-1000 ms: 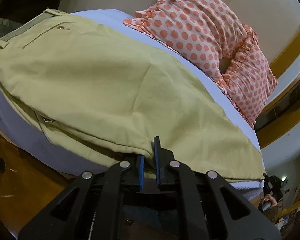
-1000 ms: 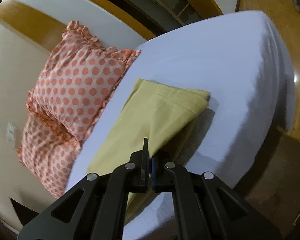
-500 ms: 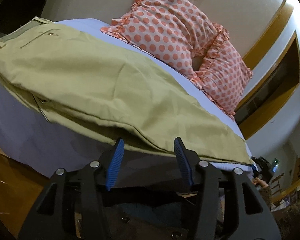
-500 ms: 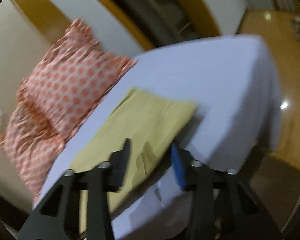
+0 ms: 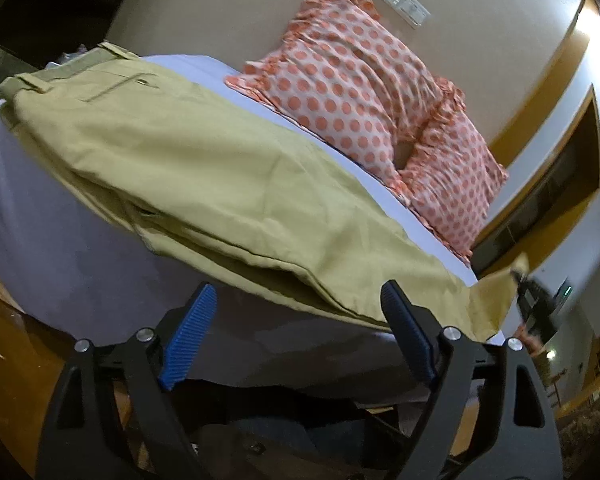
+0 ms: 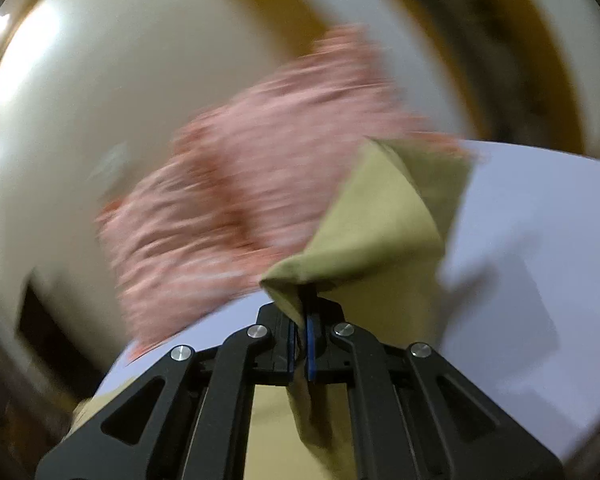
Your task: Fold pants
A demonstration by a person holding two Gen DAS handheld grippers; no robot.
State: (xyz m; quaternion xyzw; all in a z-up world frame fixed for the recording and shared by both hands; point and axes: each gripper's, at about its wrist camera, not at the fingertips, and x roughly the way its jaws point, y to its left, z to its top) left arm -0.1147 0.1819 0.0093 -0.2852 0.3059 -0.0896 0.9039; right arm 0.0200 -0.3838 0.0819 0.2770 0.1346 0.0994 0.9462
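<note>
Khaki pants (image 5: 204, 168) lie folded lengthwise across the white bed (image 5: 40, 232), waistband at the far left, leg ends at the right. My left gripper (image 5: 300, 332) is open and empty, just off the near edge of the pants. My right gripper (image 6: 302, 320) is shut on the leg end of the pants (image 6: 376, 232) and holds it lifted off the sheet. That lifted hem and the right gripper also show at the far right of the left wrist view (image 5: 500, 292). The right wrist view is motion-blurred.
Two orange polka-dot pillows (image 5: 364, 92) stand against the wall behind the pants, blurred in the right wrist view (image 6: 240, 208). The bed edge drops to a wooden floor (image 5: 4, 344) at the lower left. White sheet (image 6: 540, 260) lies right of the lifted hem.
My left gripper opened, let go of the pants edge and drew back. My right gripper opened, then shut on the leg end and lifted it, swinging fast.
</note>
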